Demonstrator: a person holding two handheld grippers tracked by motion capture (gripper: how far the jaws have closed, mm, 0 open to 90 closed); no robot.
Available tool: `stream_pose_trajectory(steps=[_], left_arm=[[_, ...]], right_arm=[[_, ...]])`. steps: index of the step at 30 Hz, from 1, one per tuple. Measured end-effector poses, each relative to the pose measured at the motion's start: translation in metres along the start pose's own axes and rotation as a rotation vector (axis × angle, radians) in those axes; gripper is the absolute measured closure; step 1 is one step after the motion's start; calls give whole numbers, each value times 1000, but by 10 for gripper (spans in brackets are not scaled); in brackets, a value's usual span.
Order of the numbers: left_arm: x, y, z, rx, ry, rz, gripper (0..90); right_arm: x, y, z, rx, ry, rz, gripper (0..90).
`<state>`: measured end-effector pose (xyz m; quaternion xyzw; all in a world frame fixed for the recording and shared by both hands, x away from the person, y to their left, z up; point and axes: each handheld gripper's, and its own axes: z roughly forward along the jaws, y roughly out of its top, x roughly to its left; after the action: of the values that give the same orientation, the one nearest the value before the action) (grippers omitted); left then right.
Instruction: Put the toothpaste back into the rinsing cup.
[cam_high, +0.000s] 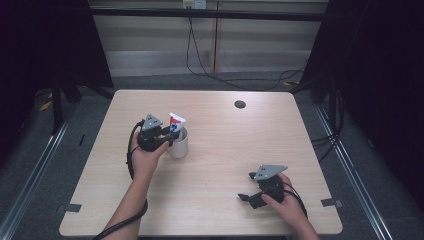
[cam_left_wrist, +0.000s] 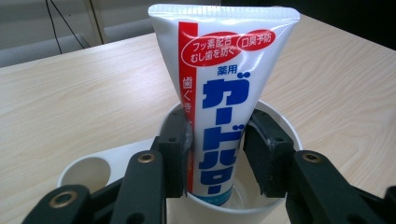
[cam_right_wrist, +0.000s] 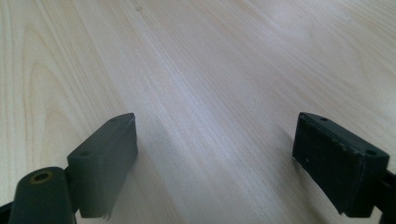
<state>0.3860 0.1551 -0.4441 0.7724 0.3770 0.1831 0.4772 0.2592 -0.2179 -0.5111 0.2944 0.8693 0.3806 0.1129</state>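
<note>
Your left gripper is pinching the white plastic toothpaste tube with red and blue Japanese print, both black jaws pressing its sides just above the rim of the white round ceramic cup. The tube is standing upright inside the cup, crimped flat end up, its lower end sitting down in the cup. In the high view your left hand is wrapping the left gripper right beside the cup, with the tube sticking out above it, on the left-centre part of the light wood-grain table. The cup's handle is showing at the lower left in the left gripper view.

Your right gripper is sitting spread wide, jaws well apart with bare tabletop between them, gripping nothing. In the high view it is resting low near the table's front right, your right hand holding it, well apart from the cup.

A dark round hole is sitting near the table's far edge.
</note>
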Motion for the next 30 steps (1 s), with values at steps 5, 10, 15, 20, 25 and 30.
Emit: stream_pose_trajectory(steps=[5, 10, 15, 20, 25, 30], left_arm=[[0, 1, -1, 5, -4, 7, 605], [-1, 2, -1, 13, -7, 13, 588], [-2, 5, -3, -7, -23, 3, 557], [-3, 10, -5, -7, -31, -6, 517], [-1, 6, -3, 18, -36, -48, 447], [-5, 7, -4, 26, -16, -17, 420]], right_arm=[[0, 0, 0, 0, 0, 0, 135], [0, 0, 0, 0, 0, 0, 135], [0, 0, 0, 0, 0, 0, 135], [0, 0, 0, 0, 0, 1, 135], [0, 0, 0, 0, 0, 0, 135], [0, 0, 0, 0, 0, 1, 135]])
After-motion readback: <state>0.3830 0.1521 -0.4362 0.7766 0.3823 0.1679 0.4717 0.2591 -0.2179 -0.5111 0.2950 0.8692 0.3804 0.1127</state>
